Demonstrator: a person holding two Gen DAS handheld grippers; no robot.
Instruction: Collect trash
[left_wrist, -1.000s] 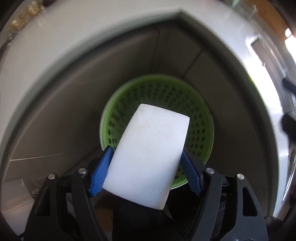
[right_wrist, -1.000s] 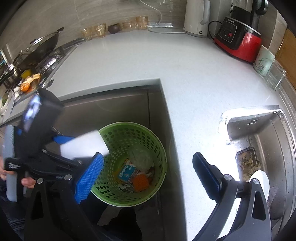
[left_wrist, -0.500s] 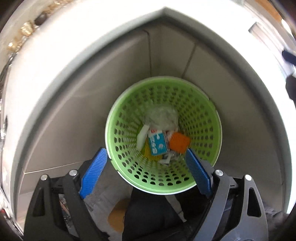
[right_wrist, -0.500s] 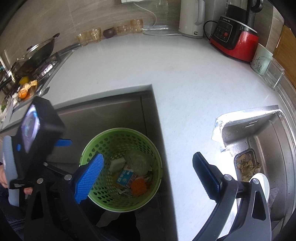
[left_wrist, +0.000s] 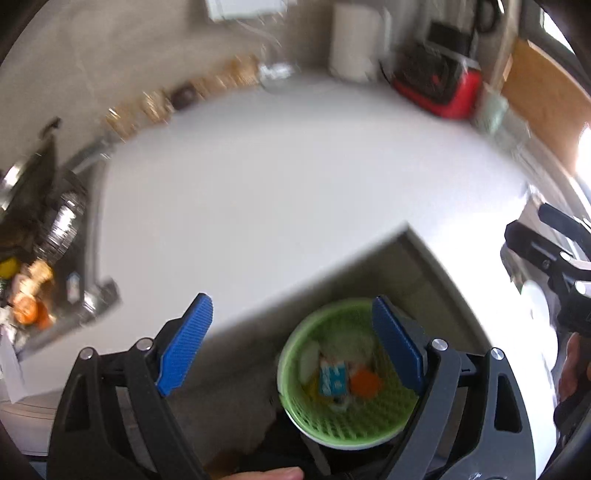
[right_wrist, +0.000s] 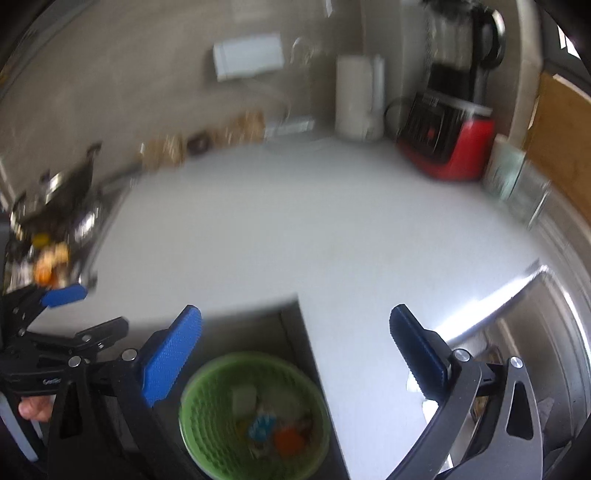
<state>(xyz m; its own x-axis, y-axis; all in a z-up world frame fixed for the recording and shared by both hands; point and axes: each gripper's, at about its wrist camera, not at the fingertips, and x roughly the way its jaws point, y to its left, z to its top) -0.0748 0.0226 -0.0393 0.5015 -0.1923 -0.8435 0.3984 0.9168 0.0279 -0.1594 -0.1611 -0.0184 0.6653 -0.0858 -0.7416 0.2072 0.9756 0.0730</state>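
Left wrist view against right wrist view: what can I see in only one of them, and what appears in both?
Only the left wrist view shows a fingertip at its bottom edge. Only the right wrist view shows the steel sink and the blender's dark jug. Both show the green basket holding trash, the white counter, the red blender base, and both claws, left claw and right claw, open.

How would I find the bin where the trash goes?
Find the big white countertop; below its inside corner, down low, sits a round basket. It is the only bright green thing, full of little holes, holding blue and orange scraps.
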